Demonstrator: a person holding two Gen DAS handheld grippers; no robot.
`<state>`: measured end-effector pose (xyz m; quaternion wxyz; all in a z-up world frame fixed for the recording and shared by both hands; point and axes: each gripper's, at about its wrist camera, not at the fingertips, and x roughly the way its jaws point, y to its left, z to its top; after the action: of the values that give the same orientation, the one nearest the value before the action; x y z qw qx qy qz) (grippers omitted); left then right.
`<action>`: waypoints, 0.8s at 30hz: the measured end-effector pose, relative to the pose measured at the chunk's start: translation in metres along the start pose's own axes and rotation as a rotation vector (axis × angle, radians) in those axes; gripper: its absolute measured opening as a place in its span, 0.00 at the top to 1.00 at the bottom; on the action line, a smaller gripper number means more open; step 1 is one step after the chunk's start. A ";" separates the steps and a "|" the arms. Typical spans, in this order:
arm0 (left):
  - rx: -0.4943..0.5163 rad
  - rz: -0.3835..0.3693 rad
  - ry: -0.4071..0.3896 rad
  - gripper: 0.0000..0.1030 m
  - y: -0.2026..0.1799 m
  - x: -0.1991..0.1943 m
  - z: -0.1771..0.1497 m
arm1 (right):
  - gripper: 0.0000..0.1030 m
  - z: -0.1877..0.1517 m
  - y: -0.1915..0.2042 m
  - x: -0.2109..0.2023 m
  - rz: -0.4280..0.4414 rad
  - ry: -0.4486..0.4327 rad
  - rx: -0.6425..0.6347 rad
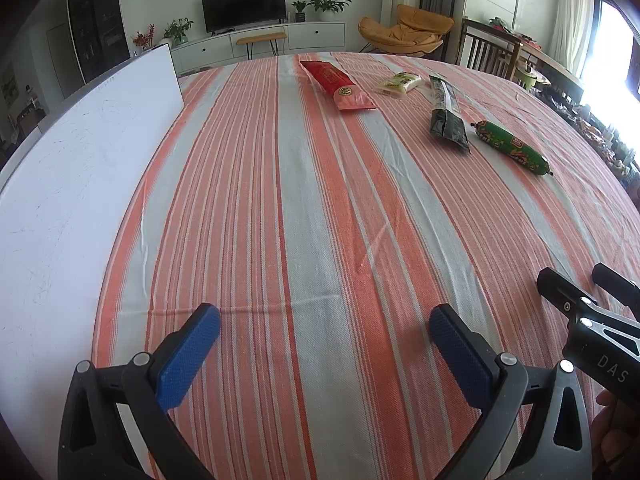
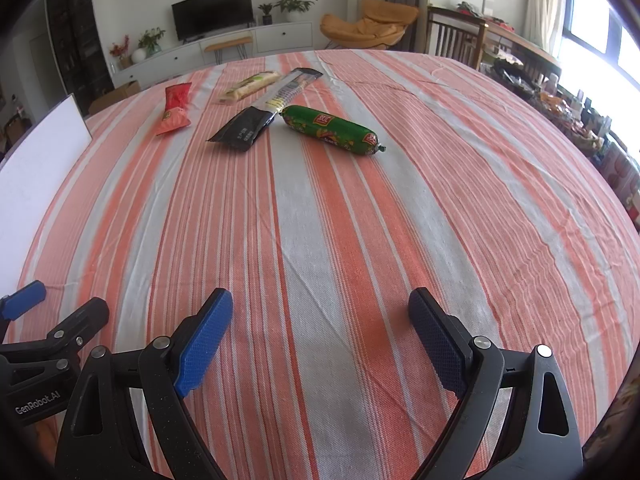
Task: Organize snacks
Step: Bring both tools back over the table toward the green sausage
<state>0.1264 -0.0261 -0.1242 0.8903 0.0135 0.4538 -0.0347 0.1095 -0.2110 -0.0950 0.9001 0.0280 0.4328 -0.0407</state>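
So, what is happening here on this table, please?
A person holds two grippers over a striped tablecloth, and both are open and hold nothing. The left gripper and the right gripper hover at the near side. Four snacks lie untouched at the far side: a red packet, a pale packet, a long black packet and a green sausage. A white board lies at the left. Sorting has not yet started.

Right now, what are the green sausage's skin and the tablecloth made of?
The green sausage looks wrapped in shiny plastic film: it glints, and its end is pinched shut. The tablecloth looks like woven cotton or similar fabric, matte, with visible weave and soft creases. Exact fibre can't be told.
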 end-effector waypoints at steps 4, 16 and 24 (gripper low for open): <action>0.000 0.000 0.000 0.00 0.000 0.000 0.000 | 0.11 0.000 0.000 0.000 0.000 0.000 0.000; 0.000 -0.001 0.000 0.00 0.000 0.000 0.000 | 0.10 0.001 -0.001 0.001 0.024 -0.011 0.008; 0.000 0.000 0.000 0.00 0.000 0.000 0.000 | 0.11 0.035 -0.027 0.007 0.229 0.008 -0.060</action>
<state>0.1268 -0.0261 -0.1241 0.8903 0.0138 0.4538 -0.0347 0.1387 -0.2416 -0.0789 0.8977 0.0505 0.4313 0.0753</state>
